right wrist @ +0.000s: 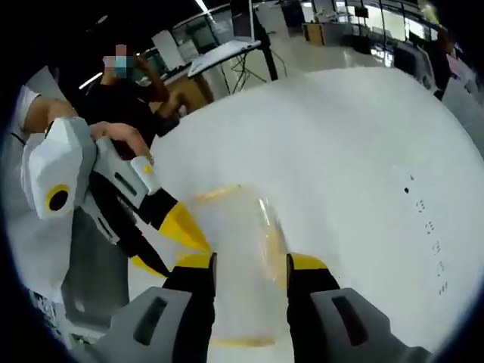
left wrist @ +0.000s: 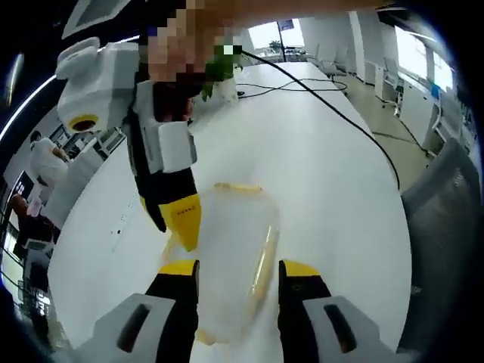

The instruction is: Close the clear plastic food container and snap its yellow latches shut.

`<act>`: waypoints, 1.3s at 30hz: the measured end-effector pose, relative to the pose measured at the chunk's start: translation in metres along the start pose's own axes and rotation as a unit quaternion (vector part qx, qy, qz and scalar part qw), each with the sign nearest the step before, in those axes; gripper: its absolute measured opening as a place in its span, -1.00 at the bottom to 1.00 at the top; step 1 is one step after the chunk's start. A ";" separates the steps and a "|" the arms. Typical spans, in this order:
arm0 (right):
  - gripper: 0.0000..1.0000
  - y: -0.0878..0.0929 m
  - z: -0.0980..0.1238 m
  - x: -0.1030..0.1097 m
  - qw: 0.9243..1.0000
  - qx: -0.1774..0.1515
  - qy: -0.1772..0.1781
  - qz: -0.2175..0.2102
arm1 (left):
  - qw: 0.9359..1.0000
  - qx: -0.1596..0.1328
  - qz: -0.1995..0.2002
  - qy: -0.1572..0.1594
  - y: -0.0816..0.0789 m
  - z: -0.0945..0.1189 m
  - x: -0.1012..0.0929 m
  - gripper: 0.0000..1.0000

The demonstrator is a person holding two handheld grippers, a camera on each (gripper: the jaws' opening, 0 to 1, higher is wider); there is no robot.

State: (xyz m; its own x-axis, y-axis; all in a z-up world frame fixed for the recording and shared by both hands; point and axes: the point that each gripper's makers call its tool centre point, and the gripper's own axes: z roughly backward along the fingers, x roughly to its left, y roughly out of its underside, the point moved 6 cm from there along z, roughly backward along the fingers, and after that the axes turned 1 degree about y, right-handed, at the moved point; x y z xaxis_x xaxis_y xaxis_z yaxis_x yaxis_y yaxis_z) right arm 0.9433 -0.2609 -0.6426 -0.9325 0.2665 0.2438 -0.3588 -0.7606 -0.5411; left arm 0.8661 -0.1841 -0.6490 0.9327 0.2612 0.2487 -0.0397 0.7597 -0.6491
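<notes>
Left gripper view, nearest first. Left gripper (left wrist: pixel 238 274) with jaws apart, one yellow-tipped jaw on either side of the clear container (left wrist: pixel 234 261); whether the tips touched its walls could not be told. Container lay on the white table (left wrist: pixel 318 174), lid down over it, blurred. Yellow latch (left wrist: pixel 262 265) ran along the container's right-hand side, another (left wrist: pixel 237 187) across its far end. Right gripper (left wrist: pixel 181 219) reached in from the upper left, yellow tip at the container's left edge; from here could not tell whether its jaws were apart. Beyond the container: a black cable (left wrist: pixel 340 117) crossing the table, farther still a white pot with a green plant (left wrist: pixel 223 76). Grey chair back (left wrist: pixel 446 204) right of the table.

Right gripper view, nearest first. Right gripper (right wrist: pixel 249 266) with jaws spread, straddling the container (right wrist: pixel 238 257), near end of the container between the tips; contact could not be told. Yellow strip (right wrist: pixel 238 342) at the container's near end, another (right wrist: pixel 215 194) at its far end. Left gripper (right wrist: pixel 178 234) came in from the left, two yellow tips splayed apart against the container's left side, held by a hand (right wrist: pixel 117 140). Past the container: bare table (right wrist: pixel 355 151) with small dark marks (right wrist: pixel 423 208) to the right. Behind the table, a seated person (right wrist: pixel 132 87) and a stand (right wrist: pixel 253 41).
</notes>
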 end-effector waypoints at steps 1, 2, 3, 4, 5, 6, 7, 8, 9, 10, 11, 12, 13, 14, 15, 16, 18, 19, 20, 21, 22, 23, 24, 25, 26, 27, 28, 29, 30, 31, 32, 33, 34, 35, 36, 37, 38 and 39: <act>-0.32 0.002 0.000 0.004 1.000 0.002 0.006 0.003 | 1.000 -0.001 0.004 -0.003 0.001 0.002 0.000 -0.29; -0.32 0.005 0.001 0.007 1.000 0.005 0.012 0.009 | 1.000 -0.001 0.006 -0.005 0.002 0.003 0.001 -0.29; -0.32 0.007 0.003 0.012 1.000 0.005 0.020 0.016 | 1.000 -0.003 0.010 -0.007 0.003 0.004 0.002 -0.29; -0.32 0.009 0.005 0.016 0.999 0.006 0.025 0.018 | 1.000 -0.005 0.020 -0.012 0.004 0.006 0.003 -0.29; -0.32 0.009 0.005 0.010 0.999 0.006 0.027 0.020 | 1.000 -0.006 0.024 -0.013 0.005 0.007 0.003 -0.29; -0.32 0.009 0.006 0.010 0.999 0.005 0.030 0.022 | 0.999 -0.007 0.030 -0.014 0.007 0.008 0.004 -0.29; -0.31 0.009 0.007 0.014 0.999 0.002 0.033 0.023 | 0.999 -0.008 0.032 -0.016 0.007 0.009 0.005 -0.29; -0.31 0.009 0.009 0.017 0.999 -0.002 0.036 0.024 | 0.999 -0.008 0.035 -0.018 0.008 0.010 0.005 -0.29; -0.31 0.009 0.010 0.020 0.999 -0.004 0.040 0.024 | 0.999 -0.009 0.036 -0.019 0.009 0.011 0.006 -0.29; -0.30 0.009 0.011 0.022 0.999 -0.008 0.046 0.026 | 0.999 -0.010 0.038 -0.020 0.009 0.012 0.006 -0.29; -0.30 0.008 0.012 0.021 0.998 -0.015 0.052 0.029 | 0.999 -0.010 0.041 -0.021 0.009 0.013 0.008 -0.29; -0.30 0.009 0.012 0.022 0.998 -0.021 0.057 0.029 | 0.999 -0.011 0.044 -0.023 0.010 0.013 0.009 -0.28; -0.29 0.009 0.013 0.025 0.997 -0.030 0.067 0.025 | 0.998 -0.012 0.048 -0.024 0.011 0.014 0.010 -0.28; -0.29 0.010 0.014 0.027 0.996 -0.039 0.076 0.023 | 0.998 -0.013 0.054 -0.025 0.012 0.014 0.011 -0.28; -0.28 0.011 0.014 0.031 0.994 -0.057 0.088 0.021 | 0.998 -0.017 0.063 -0.026 0.013 0.015 0.012 -0.28; -0.27 0.013 0.015 0.033 0.993 -0.066 0.093 0.018 | 0.997 -0.020 0.070 -0.028 0.014 0.015 0.013 -0.28; -0.28 0.021 0.016 0.039 0.989 -0.091 0.113 0.002 | 0.995 -0.035 0.088 -0.032 0.015 0.017 0.016 -0.30; -0.28 0.026 0.016 0.042 0.986 -0.103 0.128 -0.004 | 0.993 -0.046 0.099 -0.042 0.017 0.017 0.018 -0.30; -0.28 0.029 0.017 0.044 0.985 -0.110 0.136 -0.007 | 0.992 -0.050 0.104 -0.048 0.018 0.018 0.020 -0.30; -0.28 0.033 0.018 0.046 0.982 -0.118 0.147 -0.010 | 0.992 -0.051 0.106 -0.050 0.020 0.018 0.020 -0.30; -0.28 0.037 0.019 0.048 0.980 -0.126 0.156 -0.015 | 0.991 -0.053 0.111 -0.055 0.021 0.018 0.021 -0.29; -0.29 0.042 0.019 0.051 0.976 -0.138 0.165 -0.027 | 0.989 -0.062 0.117 -0.060 0.023 0.018 0.022 -0.28; -0.29 0.048 0.019 0.055 0.973 -0.152 0.171 -0.039 | 0.989 -0.064 0.118 -0.061 0.024 0.018 0.022 -0.27; -0.30 0.051 0.020 0.058 0.971 -0.158 0.174 -0.042 | 0.989 -0.065 0.119 -0.062 0.024 0.018 0.022 -0.26; -0.31 0.058 0.020 0.061 0.969 -0.163 0.179 -0.049 | 0.989 -0.067 0.117 -0.065 0.024 0.018 0.020 -0.25; -0.31 0.060 0.020 0.063 0.965 -0.173 0.184 -0.062 | 0.989 -0.068 0.116 -0.066 0.025 0.018 0.019 -0.25; -0.31 0.064 0.020 0.065 0.964 -0.175 0.186 -0.066 | 0.989 -0.070 0.115 -0.068 0.025 0.018 0.018 -0.24; -0.30 0.067 0.020 0.067 0.963 -0.178 0.188 -0.068 | 0.988 -0.071 0.115 -0.068 0.026 0.018 0.017 -0.24; -0.29 0.071 0.020 0.068 0.961 -0.183 0.194 -0.071 | 0.988 -0.072 0.116 -0.070 0.027 0.017 0.017 -0.24; -0.29 0.074 0.020 0.070 0.960 -0.185 0.199 -0.075 | 0.988 -0.072 0.117 -0.072 0.028 0.017 0.016 -0.24; -0.30 0.077 0.020 0.070 0.957 -0.188 0.205 -0.080 | 0.987 -0.074 0.119 -0.075 0.028 0.017 0.015 -0.24; -0.30 0.079 0.020 0.071 0.953 -0.196 0.213 -0.084 | 0.986 -0.077 0.124 -0.078 0.029 0.018 0.015 -0.24; -0.30 0.081 0.020 0.071 0.951 -0.201 0.218 -0.090 | 0.985 -0.080 0.131 -0.081 0.031 0.017 0.015 -0.24; -0.28 0.084 0.019 0.072 0.948 -0.207 0.223 -0.096 | 0.982 -0.086 0.145 -0.084 0.033 0.017 0.015 -0.24; -0.28 0.086 0.018 0.072 0.947 -0.207 0.225 -0.095 | 0.980 -0.091 0.156 -0.087 0.034 0.018 0.014 -0.24; -0.28 0.089 0.017 0.072 0.945 -0.209 0.232 -0.096 | 0.977 -0.094 0.170 -0.091 0.037 0.018 0.014 -0.24; -0.27 0.091 0.016 0.072 0.944 -0.210 0.235 -0.097 | 0.975 -0.096 0.177 -0.091 0.039 0.018 0.014 -0.24; -0.26 0.093 0.013 0.071 0.942 -0.211 0.239 -0.101 | 0.974 -0.096 0.184 -0.092 0.042 0.018 0.013 -0.24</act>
State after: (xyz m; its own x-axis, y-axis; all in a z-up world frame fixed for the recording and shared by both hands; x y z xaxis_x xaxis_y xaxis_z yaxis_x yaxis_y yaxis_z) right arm 0.8439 -0.3209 -0.6649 -0.7188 0.6940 0.0398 -0.4211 -0.3892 -0.8193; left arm 0.8706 -0.1381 -0.6605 0.7870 0.6108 0.0862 -0.2757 0.4733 -0.8367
